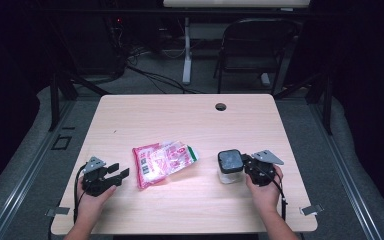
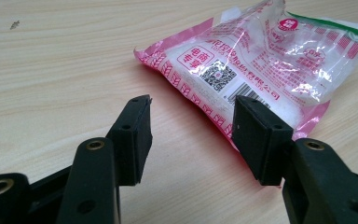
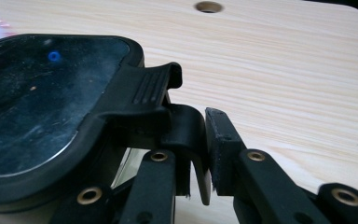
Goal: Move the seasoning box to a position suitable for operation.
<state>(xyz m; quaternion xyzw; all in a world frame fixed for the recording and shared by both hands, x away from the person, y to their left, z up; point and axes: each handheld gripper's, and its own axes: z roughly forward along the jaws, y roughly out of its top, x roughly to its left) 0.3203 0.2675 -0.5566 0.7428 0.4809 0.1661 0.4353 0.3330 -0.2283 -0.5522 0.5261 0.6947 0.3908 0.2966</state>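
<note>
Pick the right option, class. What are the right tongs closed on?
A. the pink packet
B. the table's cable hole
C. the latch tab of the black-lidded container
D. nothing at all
C: in the right gripper view the right tongs pinch the black latch tab hanging from the lid of the container.

Light wooden table [image 1: 180, 115] with a cable hole [image 1: 220, 106], black folding chair [image 1: 252, 47] behind, grey floor [image 1: 155, 82], dark surroundings
</note>
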